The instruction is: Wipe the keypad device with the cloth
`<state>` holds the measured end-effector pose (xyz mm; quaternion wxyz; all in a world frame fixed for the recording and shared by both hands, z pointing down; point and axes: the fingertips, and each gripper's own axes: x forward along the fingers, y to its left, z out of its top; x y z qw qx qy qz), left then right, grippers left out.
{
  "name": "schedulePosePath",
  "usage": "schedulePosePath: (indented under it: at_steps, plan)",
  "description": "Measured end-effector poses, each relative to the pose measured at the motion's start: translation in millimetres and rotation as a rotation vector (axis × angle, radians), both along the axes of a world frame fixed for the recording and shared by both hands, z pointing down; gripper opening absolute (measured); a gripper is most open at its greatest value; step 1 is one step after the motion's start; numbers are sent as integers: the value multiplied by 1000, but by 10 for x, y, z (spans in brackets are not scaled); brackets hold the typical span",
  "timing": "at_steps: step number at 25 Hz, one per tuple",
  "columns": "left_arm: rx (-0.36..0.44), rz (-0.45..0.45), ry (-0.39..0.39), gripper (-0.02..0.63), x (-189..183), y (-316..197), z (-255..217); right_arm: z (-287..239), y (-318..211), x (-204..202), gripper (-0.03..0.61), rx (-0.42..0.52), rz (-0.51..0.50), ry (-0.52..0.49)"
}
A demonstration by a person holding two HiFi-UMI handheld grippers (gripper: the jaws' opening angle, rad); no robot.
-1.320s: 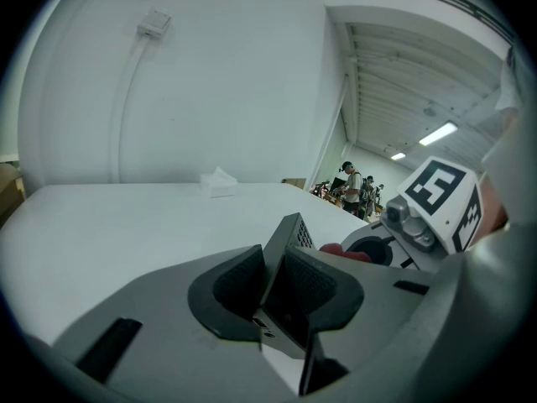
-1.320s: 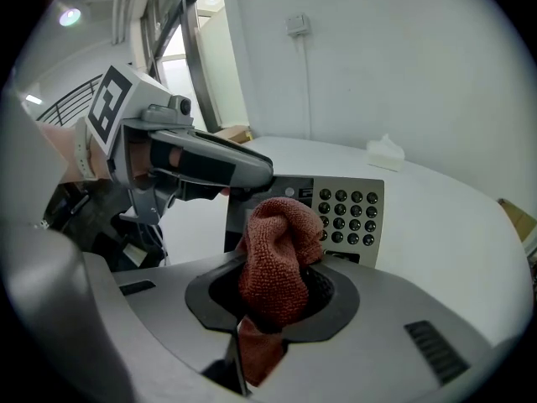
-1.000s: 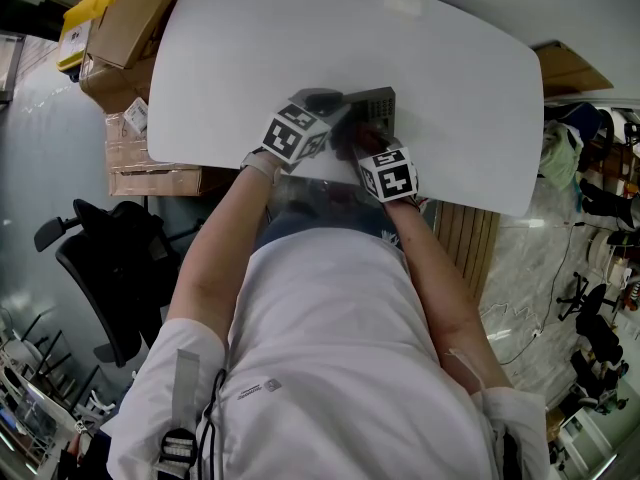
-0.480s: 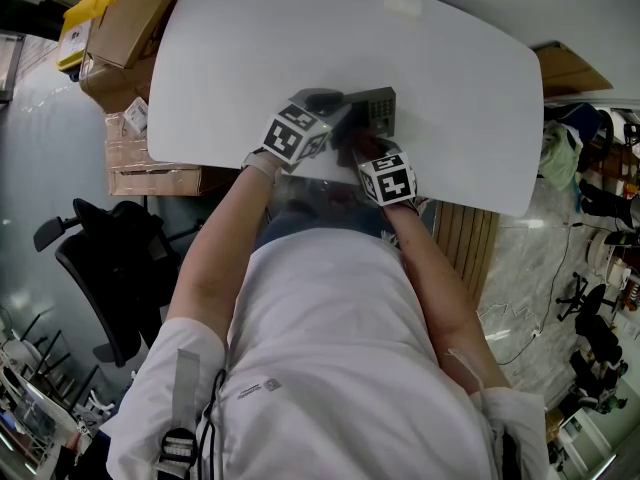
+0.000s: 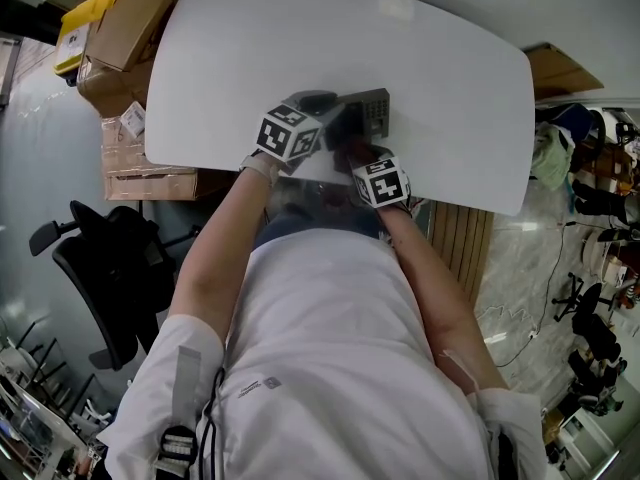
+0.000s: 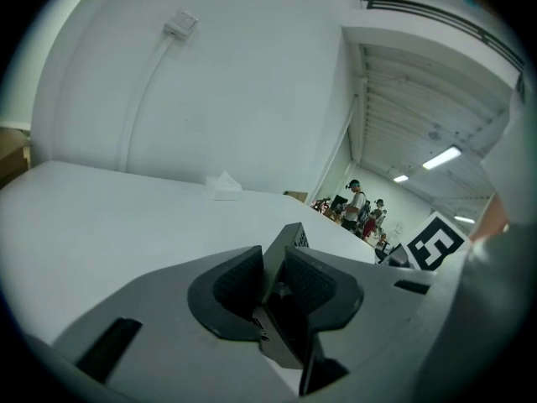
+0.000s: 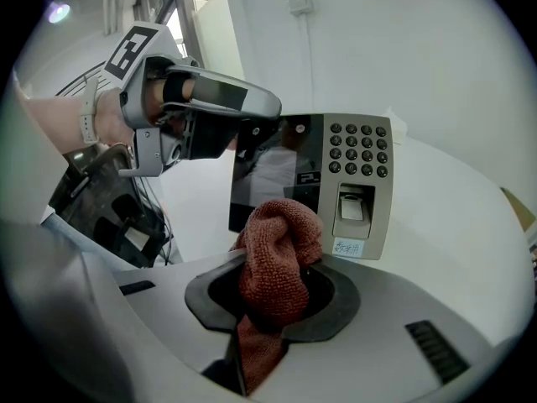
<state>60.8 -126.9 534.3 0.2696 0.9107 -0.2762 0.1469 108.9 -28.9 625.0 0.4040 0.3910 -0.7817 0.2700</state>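
The grey keypad device (image 5: 368, 108) stands tilted up on the white table (image 5: 450, 78). My left gripper (image 5: 330, 116) is shut on its left edge; the left gripper view shows the device's thin edge (image 6: 292, 235) clamped between the pads. In the right gripper view the keypad device (image 7: 357, 183) faces me with its dark screen, number keys and finger slot, and the left gripper (image 7: 239, 128) holds its upper left corner. My right gripper (image 7: 273, 285) is shut on a bunched red-brown cloth (image 7: 277, 254), whose top lies against the lower left of the device's face. In the head view the cloth (image 5: 352, 148) sits just below the device.
Cardboard boxes (image 5: 125, 28) are stacked left of the table and a black office chair (image 5: 100, 268) stands nearer. A small white object (image 5: 397, 5) lies at the table's far edge. The table's near edge runs just under both grippers. People stand far off (image 6: 358, 204).
My right gripper with the cloth has slid a little down the device's face toward the table's near edge. The left gripper keeps its hold and has not moved.
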Motion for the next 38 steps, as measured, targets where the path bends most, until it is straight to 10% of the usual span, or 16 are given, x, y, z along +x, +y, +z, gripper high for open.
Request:
schedulePosePath:
  at_steps: [38]
  plan:
    - [-79, 29, 125, 91, -212, 48, 0, -858, -790, -343, 92, 150, -51, 36]
